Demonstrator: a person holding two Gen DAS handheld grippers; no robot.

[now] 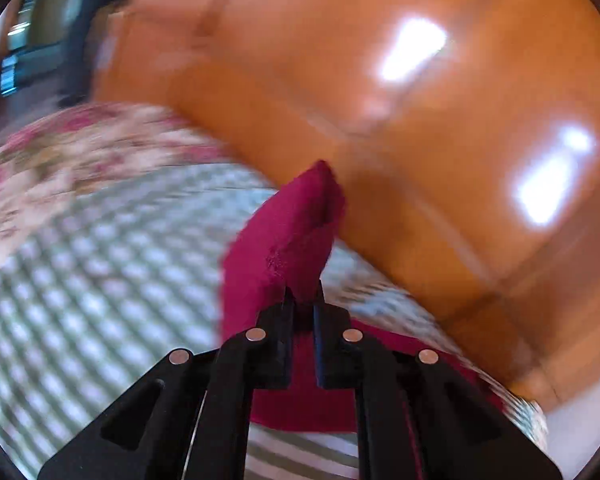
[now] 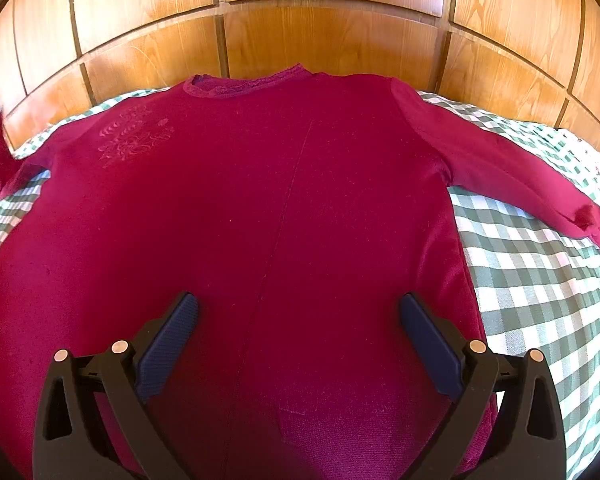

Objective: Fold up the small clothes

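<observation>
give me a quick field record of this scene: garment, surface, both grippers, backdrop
garment: crimson long-sleeved top, spread flat, neckline toward headboard
surface: green-and-white checked sheet
left hand-held gripper: shut on a sleeve, lifted off the sheet
right hand-held gripper: open, over the top's lower body, holding nothing
backdrop: wooden headboard
left view: motion-blurred

Your shirt [image 2: 284, 208] lies flat on checked sheet [image 2: 540, 280], collar toward headboard [image 2: 332, 44] behind it. Sleeves spread left and right. Floral cover [image 1: 60, 168] lies left of sheet.
</observation>
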